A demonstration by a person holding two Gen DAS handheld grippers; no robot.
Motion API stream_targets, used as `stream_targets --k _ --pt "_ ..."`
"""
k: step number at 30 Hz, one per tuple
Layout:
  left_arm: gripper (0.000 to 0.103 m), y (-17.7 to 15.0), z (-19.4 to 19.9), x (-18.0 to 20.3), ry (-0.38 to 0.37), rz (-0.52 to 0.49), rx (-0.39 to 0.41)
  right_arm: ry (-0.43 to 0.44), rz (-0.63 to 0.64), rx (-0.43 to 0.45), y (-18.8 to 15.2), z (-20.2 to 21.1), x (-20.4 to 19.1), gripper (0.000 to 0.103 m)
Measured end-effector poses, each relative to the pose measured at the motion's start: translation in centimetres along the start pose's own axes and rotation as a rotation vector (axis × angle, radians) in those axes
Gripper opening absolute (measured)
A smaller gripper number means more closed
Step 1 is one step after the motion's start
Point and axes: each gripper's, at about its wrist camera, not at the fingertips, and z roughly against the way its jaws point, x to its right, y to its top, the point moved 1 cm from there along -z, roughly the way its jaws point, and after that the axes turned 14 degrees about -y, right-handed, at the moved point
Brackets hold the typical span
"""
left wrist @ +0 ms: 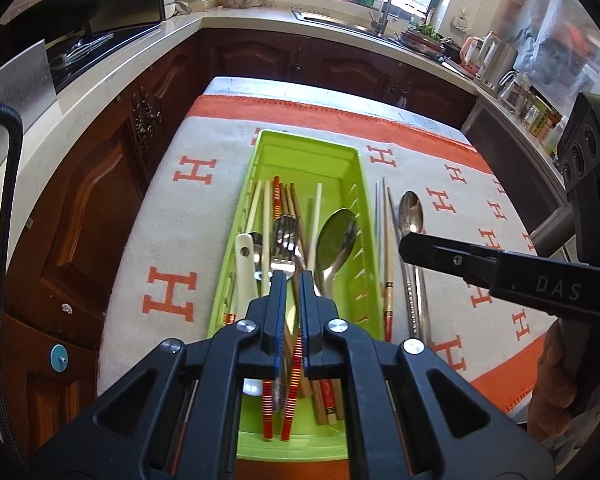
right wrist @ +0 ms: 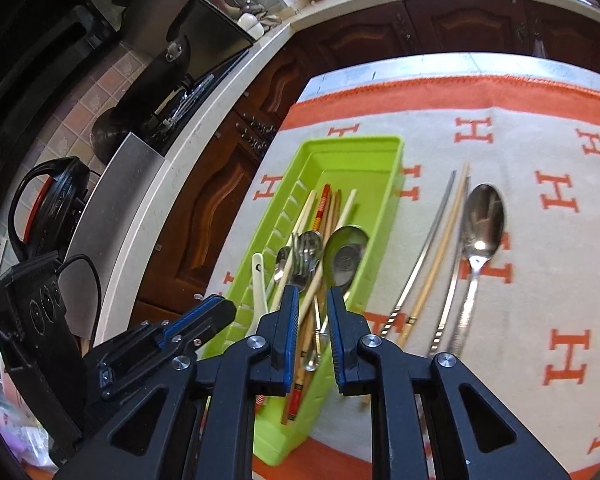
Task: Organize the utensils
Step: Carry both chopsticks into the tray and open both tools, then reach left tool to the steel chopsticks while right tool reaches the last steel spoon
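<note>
**A:** So where are things at? The green tray [left wrist: 352, 280] is sat lengthways on the orange-and-white H-pattern cloth [left wrist: 172, 216] over the tabletop, and most of the utensils are already in it: pale and wooden chopsticks, a fork [left wrist: 286, 236], a white ladle-type spoon [left wrist: 246, 264] and a big metal spoon [left wrist: 334, 240].

**B:** Yep, and a few are left outside. Just beside the tray's right wall, a steel chopstick [right wrist: 424, 256], a wooden chopstick [right wrist: 440, 252] and a metal spoon [right wrist: 480, 224] are laid roughly parallel on the cloth, with another steel chopstick between the wooden one and the spoon. Probably lined up that way so each can be picked off by its handle end.

**A:** What's being done with the left claw [left wrist: 292, 280]?

**B:** It's pressed together, nothing pinched as far as can be seen. It's hung right over the near end of the tray, pointing down at the pile, so it could be there for steadying or tidying the bundle. Can't be said for sure.

**A:** And the right claw [right wrist: 314, 298]?

**B:** Slightly parted, with a narrow gap between the blue pads [right wrist: 290, 336]. Nothing is gripped; the tray's contents are only seen through the gap. In the left view its finger is seen above the loose spoon's handle, so that spoon or the chopsticks are likely lined up next.

**A:** So mostly done, then?

**B:** Looks that way. Four pieces still to be dropped in.
</note>
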Motion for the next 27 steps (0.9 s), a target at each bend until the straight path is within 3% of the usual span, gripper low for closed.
stream_targets --k 10,14,21,27 --pt "0.004 0.6 0.5 4.9 -0.048 -0.062 -0.01 -0.016 -0.049 0.081 -0.3 4.7 5.1 0.015" --pt "0.004 0.7 -0.1 6.9 -0.065 -0.079 -0.024 -0.022 -0.083 0.111 -0.4 6.2 7.5 0.021" --pt "0.004 0.6 -3.6 9.9 -0.083 -0.101 -0.079 -0.046 -0.138 0.139 0.0 6.8 12.3 0.023" --pt "0.004 1.0 -8.4 10.7 -0.09 -0.072 -0.141 -0.047 -0.167 0.109 1.1 3.9 16.0 0.023"
